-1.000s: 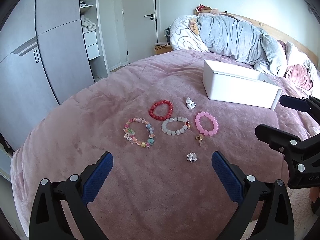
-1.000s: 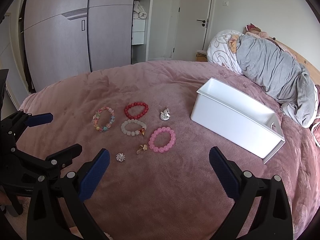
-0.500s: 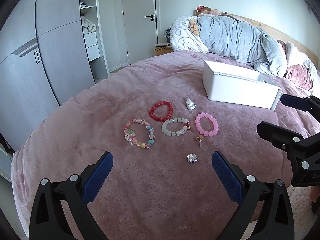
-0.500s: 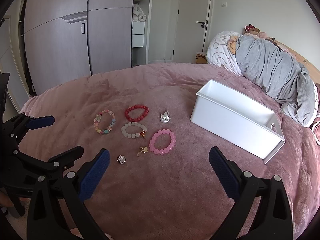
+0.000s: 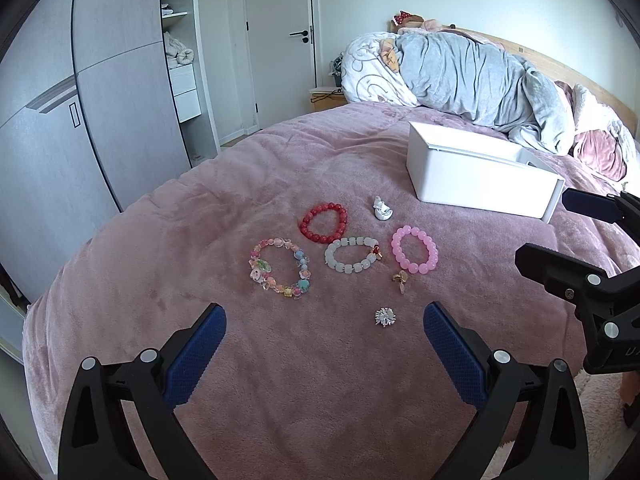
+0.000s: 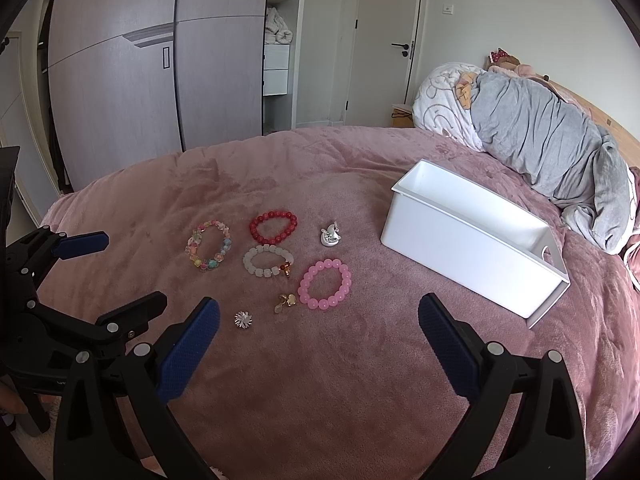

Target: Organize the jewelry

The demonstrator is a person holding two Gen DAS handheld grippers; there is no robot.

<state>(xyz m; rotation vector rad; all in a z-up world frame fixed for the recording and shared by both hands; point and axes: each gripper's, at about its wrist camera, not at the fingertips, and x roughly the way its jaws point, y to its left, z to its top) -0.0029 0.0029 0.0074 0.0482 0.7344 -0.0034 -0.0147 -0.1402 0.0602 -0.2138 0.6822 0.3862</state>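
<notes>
Jewelry lies on a pink bedspread: a red bead bracelet (image 5: 323, 223) (image 6: 273, 226), a multicolour bracelet (image 5: 280, 268) (image 6: 208, 245), a white bracelet (image 5: 352, 255) (image 6: 268, 260), a pink bracelet (image 5: 414, 249) (image 6: 325, 284), a silver swan piece (image 5: 382, 209) (image 6: 331, 234), a small gold piece (image 5: 400, 279) (image 6: 286, 302) and a silver spiky piece (image 5: 385, 317) (image 6: 243, 319). An open white box (image 5: 480, 184) (image 6: 472, 240) stands to their right. My left gripper (image 5: 324, 354) and right gripper (image 6: 318, 350) are both open and empty, held above the bed's near edge, short of the jewelry.
A rolled grey duvet (image 5: 480, 76) and pillows lie at the bed's far end. Grey wardrobes (image 6: 160, 60) and a white door (image 5: 280, 40) stand beyond the bed. The right gripper shows at the right edge of the left wrist view (image 5: 580, 248).
Both grippers have shifted only slightly; the jewelry sits a little higher in the right wrist view. Nothing was picked up or moved.
</notes>
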